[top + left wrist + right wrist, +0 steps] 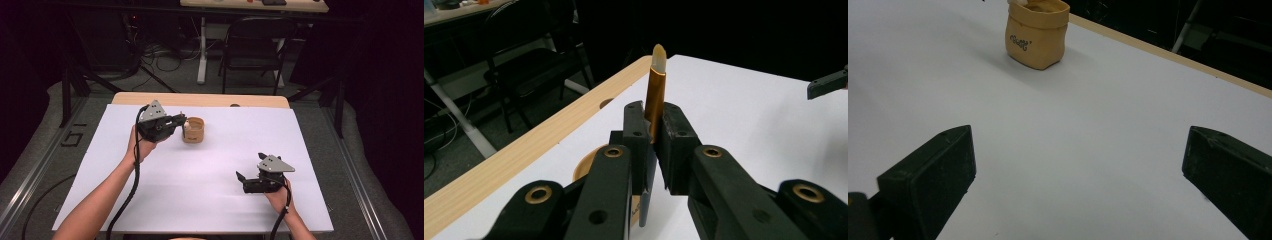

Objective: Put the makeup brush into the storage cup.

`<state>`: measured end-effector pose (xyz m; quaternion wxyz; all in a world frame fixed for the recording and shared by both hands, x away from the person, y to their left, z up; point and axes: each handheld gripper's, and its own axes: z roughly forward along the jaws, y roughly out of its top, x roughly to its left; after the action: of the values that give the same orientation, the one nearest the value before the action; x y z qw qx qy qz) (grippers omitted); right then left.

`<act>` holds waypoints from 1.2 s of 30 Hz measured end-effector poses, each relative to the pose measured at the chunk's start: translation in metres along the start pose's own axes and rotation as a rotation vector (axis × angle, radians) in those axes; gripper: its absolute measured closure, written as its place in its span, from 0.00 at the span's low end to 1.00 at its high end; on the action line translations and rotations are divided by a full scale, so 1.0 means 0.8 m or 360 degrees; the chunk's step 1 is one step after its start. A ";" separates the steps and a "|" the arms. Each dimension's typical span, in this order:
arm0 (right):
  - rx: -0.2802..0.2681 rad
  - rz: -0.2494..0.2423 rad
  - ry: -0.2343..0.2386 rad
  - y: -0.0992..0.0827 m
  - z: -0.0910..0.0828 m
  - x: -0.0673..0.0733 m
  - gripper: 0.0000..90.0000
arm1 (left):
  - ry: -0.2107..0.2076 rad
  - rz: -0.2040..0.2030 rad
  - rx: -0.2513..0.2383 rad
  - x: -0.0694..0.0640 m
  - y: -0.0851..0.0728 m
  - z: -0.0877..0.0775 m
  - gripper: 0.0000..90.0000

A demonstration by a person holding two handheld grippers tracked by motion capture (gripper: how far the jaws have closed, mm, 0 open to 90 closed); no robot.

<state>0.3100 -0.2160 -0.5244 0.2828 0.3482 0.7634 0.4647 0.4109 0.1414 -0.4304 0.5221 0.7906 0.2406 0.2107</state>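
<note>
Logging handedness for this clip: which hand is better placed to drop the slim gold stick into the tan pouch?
Left. The left gripper is shut on the gold stick right beside the tan pouch. The right gripper stands open with nothing between its jaws, well short of the pouch.

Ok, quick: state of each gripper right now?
Left gripper: closed on the gold pen-like stick, near the tan cup.
Right gripper: open, holding nothing, over the white table cover.

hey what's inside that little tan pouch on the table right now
The tan pouch stands open. In the right gripper view something pale peeks over its rim; the walls hide the rest. The left gripper holds a slim gold stick just above it.
</note>
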 end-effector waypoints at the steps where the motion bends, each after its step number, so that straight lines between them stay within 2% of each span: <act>1: 0.0001 -0.0002 -0.0001 0.000 0.000 0.000 0.00 | 0.0002 0.0004 0.0002 0.000 0.001 0.000 0.93; 17: -0.0005 -0.0007 0.0000 0.001 -0.001 0.000 0.01 | 0.0014 0.0020 -0.0013 0.007 0.014 0.010 0.93; 36: -0.0005 -0.0005 -0.0005 0.001 -0.001 -0.002 0.01 | 0.0005 0.0002 -0.0040 0.013 0.026 0.021 0.93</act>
<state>0.3102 -0.2176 -0.5232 0.2853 0.3473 0.7628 0.4648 0.4320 0.1283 -0.4166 0.5315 0.7838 0.2384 0.2152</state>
